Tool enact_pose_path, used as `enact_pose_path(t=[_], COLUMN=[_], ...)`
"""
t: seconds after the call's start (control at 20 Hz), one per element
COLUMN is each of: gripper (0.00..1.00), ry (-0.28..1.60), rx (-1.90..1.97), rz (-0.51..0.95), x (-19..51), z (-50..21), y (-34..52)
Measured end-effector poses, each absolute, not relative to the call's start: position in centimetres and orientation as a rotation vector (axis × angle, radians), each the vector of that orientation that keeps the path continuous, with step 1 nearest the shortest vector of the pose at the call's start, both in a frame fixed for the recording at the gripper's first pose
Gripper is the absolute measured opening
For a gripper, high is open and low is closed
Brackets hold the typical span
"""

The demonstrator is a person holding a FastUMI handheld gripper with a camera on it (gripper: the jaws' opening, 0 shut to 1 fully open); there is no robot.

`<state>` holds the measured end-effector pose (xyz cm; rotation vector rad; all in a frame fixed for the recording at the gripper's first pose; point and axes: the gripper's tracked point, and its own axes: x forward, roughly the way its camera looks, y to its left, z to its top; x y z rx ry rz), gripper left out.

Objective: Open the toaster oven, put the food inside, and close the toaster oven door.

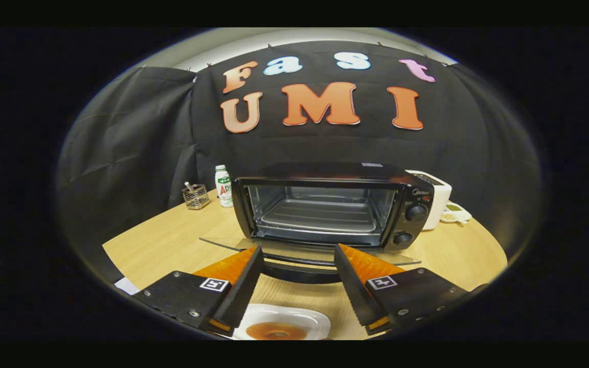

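Note:
A black toaster oven [333,204] stands on the round wooden table [172,240] with its glass door [304,253] folded down flat toward me. The door's dark handle [299,271] lies just past my fingertips. Inside, a metal tray [320,217] sits on the rack. My gripper [298,253] hovers in front of the door, open, with nothing between its fingers. Below the fingers a white plate [289,319] holds a round brown piece of food [276,331], like a doughnut or bagel.
Left of the oven stand a white bottle with a green label [223,185] and a small wire basket [195,197]. A white appliance [435,199] and a small dish [455,213] sit to the oven's right. A white paper scrap [127,285] lies at the table's near-left edge.

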<state>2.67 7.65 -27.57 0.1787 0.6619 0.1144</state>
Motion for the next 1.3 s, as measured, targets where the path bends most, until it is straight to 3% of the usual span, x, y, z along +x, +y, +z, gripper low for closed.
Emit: enact_pose_path(t=[0.7,1.05,1.3], gripper=[0.78,0.78,0.86], ry=[0.841,0.817,0.793], rx=[0.228,0.27,0.227], rz=[0.114,0.148,0.201], x=[-0.7,-1.2,-4.1], z=[-35.0,-32.6,-29.8], y=[7.2,7.0,7.7])
